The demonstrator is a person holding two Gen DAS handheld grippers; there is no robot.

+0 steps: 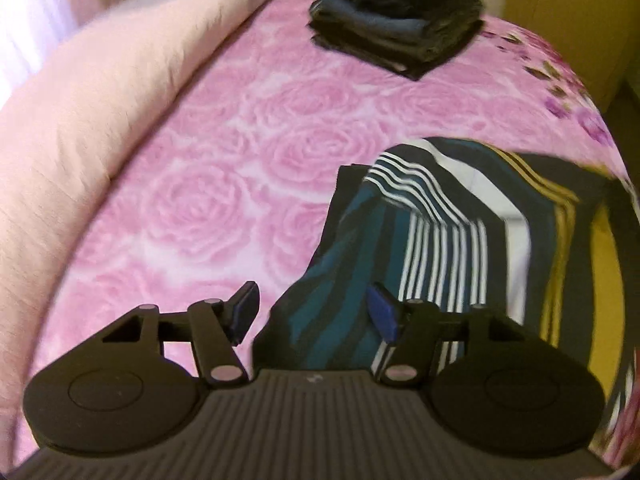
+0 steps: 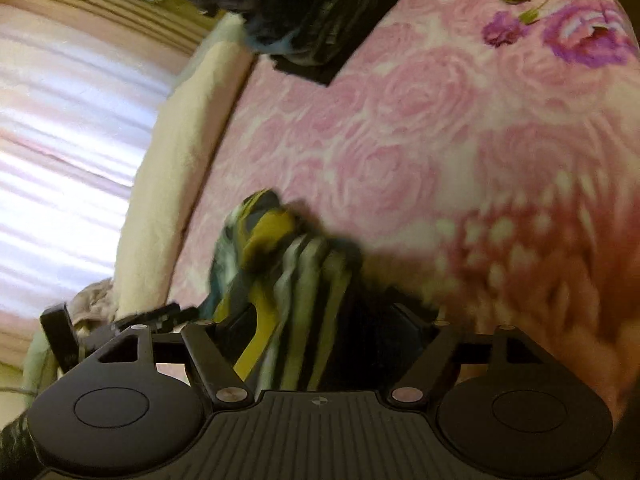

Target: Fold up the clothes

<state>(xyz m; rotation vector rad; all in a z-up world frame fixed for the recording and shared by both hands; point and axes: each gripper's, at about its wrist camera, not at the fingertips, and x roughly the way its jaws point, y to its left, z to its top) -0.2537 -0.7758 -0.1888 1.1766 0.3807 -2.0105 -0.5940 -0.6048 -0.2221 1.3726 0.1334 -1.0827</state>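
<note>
Shirt (image 1: 432, 240) lies just right of my left gripper (image 1: 316, 312), whose jaws stand apart and empty, running away along the bed (image 1: 240, 128); my right gripper (image 2: 324, 320) gapes over its nearer end.

Item count: one striped garment (image 1: 432, 248) at near right; one stack of dark folded clothes (image 1: 396, 28) at far centre; one pale pink pillow (image 1: 100, 128) at left; one rose-patterned bedspread (image 1: 248, 144).

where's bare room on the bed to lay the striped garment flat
Free: the pink rose bedspread between the pale pillow, the stack of dark folded clothes and the striped garment. Crowded: around the stack, and near the grippers where the garment lies.
</note>
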